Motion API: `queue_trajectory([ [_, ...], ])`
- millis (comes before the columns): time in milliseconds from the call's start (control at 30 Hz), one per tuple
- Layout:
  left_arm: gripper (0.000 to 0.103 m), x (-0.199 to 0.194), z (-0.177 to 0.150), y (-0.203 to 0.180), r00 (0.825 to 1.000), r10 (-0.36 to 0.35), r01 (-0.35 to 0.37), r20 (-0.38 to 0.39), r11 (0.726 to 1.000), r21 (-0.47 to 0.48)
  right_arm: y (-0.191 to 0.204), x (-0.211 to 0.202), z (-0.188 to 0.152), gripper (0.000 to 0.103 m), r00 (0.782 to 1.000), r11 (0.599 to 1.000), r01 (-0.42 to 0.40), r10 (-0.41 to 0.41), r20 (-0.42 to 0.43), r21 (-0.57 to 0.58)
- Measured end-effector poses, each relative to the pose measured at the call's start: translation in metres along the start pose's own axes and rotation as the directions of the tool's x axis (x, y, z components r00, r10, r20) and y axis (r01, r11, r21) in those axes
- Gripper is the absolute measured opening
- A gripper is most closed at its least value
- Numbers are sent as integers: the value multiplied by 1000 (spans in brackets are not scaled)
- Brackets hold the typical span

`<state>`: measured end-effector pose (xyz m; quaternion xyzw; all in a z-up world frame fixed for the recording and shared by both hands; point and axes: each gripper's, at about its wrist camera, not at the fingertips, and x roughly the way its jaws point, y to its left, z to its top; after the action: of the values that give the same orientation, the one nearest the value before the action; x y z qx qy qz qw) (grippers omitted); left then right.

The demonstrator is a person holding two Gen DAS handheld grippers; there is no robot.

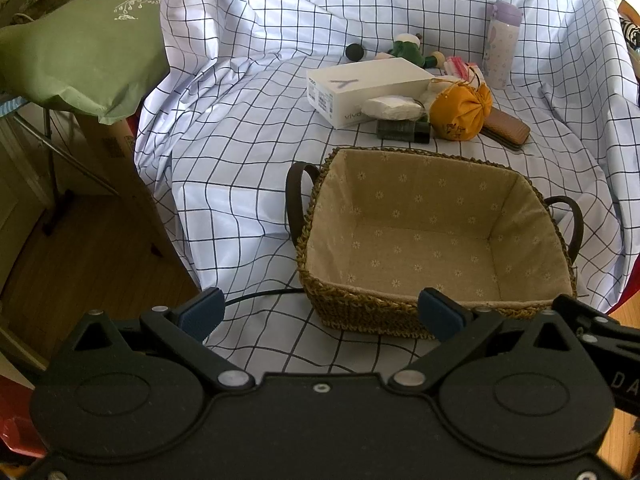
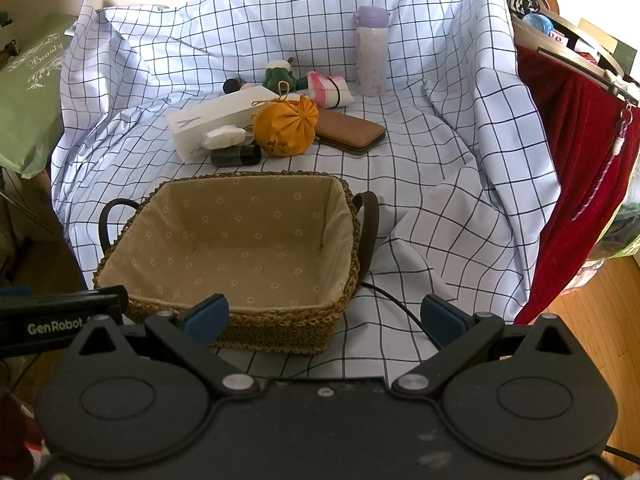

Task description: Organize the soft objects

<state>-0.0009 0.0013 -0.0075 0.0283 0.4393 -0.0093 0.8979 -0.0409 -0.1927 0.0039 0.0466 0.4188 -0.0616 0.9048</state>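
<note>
I am holding both tools back at the near edge of the checked cloth [image 2: 440, 152], each spread wide and carrying nothing: the left gripper [image 1: 320, 314] and the right gripper [image 2: 324, 316] are idling side by side. Just ahead of them the lined basket [image 2: 280, 324] is sitting empty, I judge so soft things can be dropped in. Beyond its far rim the orange pouch [image 2: 286, 132] is resting against the white box [image 2: 208, 120], with a tissue pack [image 2: 224, 136], a rolled pink cloth [image 2: 330, 88] and a green plush toy [image 2: 280, 76] farther off.
</note>
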Motion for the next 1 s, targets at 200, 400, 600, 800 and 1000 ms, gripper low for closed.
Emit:
queue_trajectory([
  [200, 100, 1, -1, 0, 1000, 1, -1, -4, 1000, -1, -2, 1, 0, 102, 1000, 1000, -5, 5, -1, -3],
  [400, 100, 1, -1, 0, 1000, 0, 0, -5, 1000, -1, -1, 1, -1, 102, 1000, 1000, -5, 5, 0, -3],
  [600, 100, 1, -1, 1, 1000, 1, -1, -4, 1000, -3, 0, 2, -1, 102, 1000, 1000, -6, 6, -2, -4],
  [800, 100, 2, -1, 1, 1000, 0, 0, -12, 1000, -14, 1, 2, -3, 102, 1000, 1000, -8, 8, -4, -5],
  [1000, 100, 2, -1, 2, 1000, -5, 5, -7, 1000, -18, 2, 2, -3, 102, 1000, 1000, -10, 10, -2, -5],
])
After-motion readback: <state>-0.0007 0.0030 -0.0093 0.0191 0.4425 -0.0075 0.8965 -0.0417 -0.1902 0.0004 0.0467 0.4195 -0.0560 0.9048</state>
